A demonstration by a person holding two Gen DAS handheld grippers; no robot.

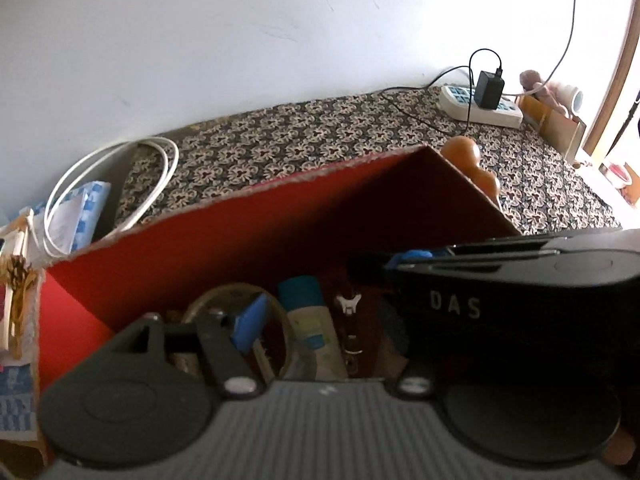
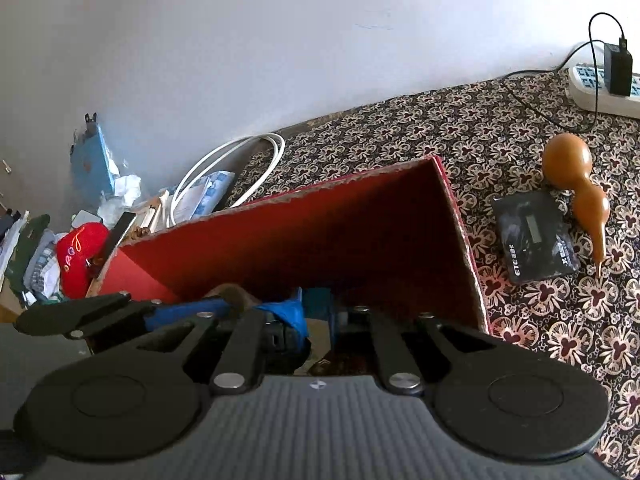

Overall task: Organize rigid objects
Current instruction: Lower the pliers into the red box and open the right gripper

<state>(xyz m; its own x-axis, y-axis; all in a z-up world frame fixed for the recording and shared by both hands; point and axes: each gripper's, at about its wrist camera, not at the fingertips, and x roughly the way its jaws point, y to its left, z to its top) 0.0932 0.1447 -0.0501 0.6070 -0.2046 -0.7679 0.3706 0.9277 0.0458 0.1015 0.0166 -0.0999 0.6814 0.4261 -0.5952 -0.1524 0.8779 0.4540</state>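
A red cardboard box [image 1: 224,240] stands open on the patterned cloth, and both grippers reach into it. On its floor lie a clear tape ring [image 1: 208,300], a tube with a blue cap [image 1: 308,320] and a small metal tool [image 1: 350,320]. My left gripper [image 1: 316,320] is open above them; its blue left pad [image 1: 250,320] shows, while the other finger is hidden behind the black right gripper body. My right gripper [image 2: 298,308] is shut, its blue tips together low in the box [image 2: 320,232], and I see nothing held. A brown gourd [image 2: 572,184] and a black ETC device [image 2: 534,236] lie outside to the right.
A white power strip [image 1: 480,104] with a black charger sits at the far right by the wall. A coiled white cable [image 1: 160,168] and papers lie behind the box. Left of it is clutter, including a red cap [image 2: 80,248] and a blue box [image 2: 94,156].
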